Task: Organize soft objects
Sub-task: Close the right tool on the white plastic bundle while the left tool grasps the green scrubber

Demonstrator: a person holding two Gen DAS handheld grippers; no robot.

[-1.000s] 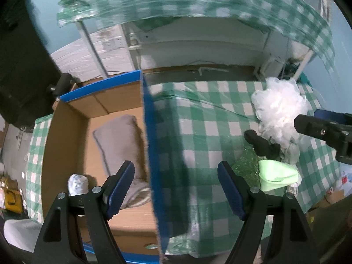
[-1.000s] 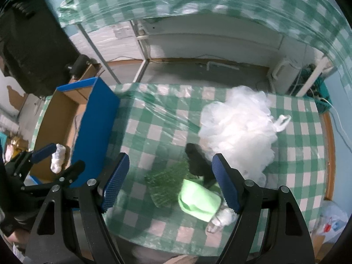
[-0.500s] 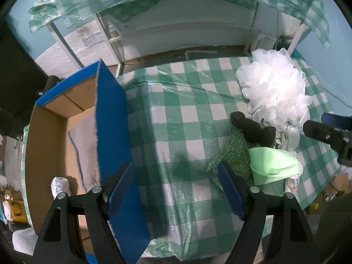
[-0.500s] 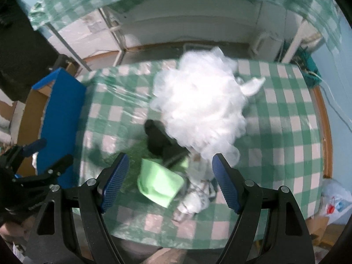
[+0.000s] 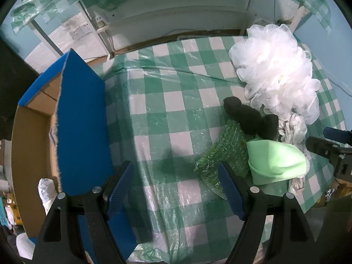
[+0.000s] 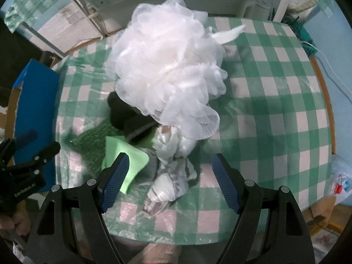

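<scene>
1. Left wrist view, far left: a cardboard box (image 5: 33, 132) with a blue flap (image 5: 81, 121) stands against the left edge of the checked table (image 5: 167, 101); a white bundle (image 5: 45, 187) lies low inside it.
2. Left gripper (image 5: 176, 189) hangs over the table's near-left part, jaws wide apart with nothing between them, only bare cloth beneath.
3. Just beside its right finger lies a green bubble-wrap sheet (image 5: 226, 154), the sheet's near corner passing behind that finger's tip.
4. Further right, a pale green cloth (image 5: 275, 162) lies on the sheet's right edge; a black sock (image 5: 248, 116) lies beyond it, touching a big white mesh puff (image 5: 277, 70).
5. At the right edge the right gripper shows (image 5: 330, 145), near the cloth.
6. Right wrist view, left to right: the left gripper (image 6: 28, 154) sits at the left edge, a hand (image 6: 8, 220) below it.
7. Right gripper (image 6: 170, 184) is also wide open and holds nothing.
8. Its left finger overlaps the green cloth (image 6: 123, 156); a crumpled white plastic bag (image 6: 169, 176) lies between the two fingers, below them, untouched as far as can be seen.
9. The puff (image 6: 167, 70) lies beyond the bag, the sock (image 6: 123, 114) at its left.
</scene>
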